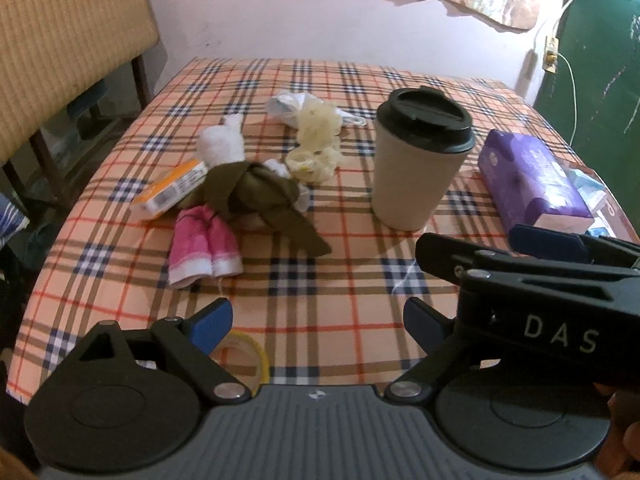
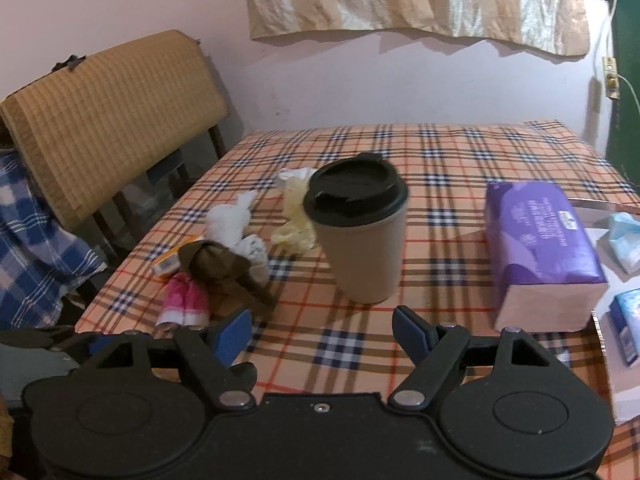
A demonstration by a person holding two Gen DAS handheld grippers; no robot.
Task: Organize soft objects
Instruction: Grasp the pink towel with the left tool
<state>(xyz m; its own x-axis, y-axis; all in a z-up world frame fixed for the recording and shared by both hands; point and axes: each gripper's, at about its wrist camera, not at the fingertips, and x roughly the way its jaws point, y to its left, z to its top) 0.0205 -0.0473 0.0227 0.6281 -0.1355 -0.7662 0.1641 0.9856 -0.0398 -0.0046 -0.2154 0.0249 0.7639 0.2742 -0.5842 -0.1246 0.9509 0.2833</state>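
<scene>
Woven plaid tablecloth (image 2: 460, 152), matt; cup (image 2: 362, 248) with a matt beige sleeve-like wall and a smooth black plastic lid (image 2: 354, 192). Soft items: knotted olive cloth (image 1: 260, 196), pink terry cloth (image 1: 204, 248), white fluffy cloth (image 1: 222, 144). Tissue pack (image 2: 536, 248) in glossy purple plastic film; gripper pads (image 2: 232, 336) blue, finely textured.

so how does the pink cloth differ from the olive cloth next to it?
The pink cloth is folded fairly flat with a white hem band; the olive cloth is bunched into a knot with a loose tail trailing toward the camera. Pink is bright and looks the smaller bundle; olive is dark and plain. Olive's edge seems to overlap pink's far end. Both lie on the plaid tablecloth, left of the cup, untouched by either claw.
</scene>
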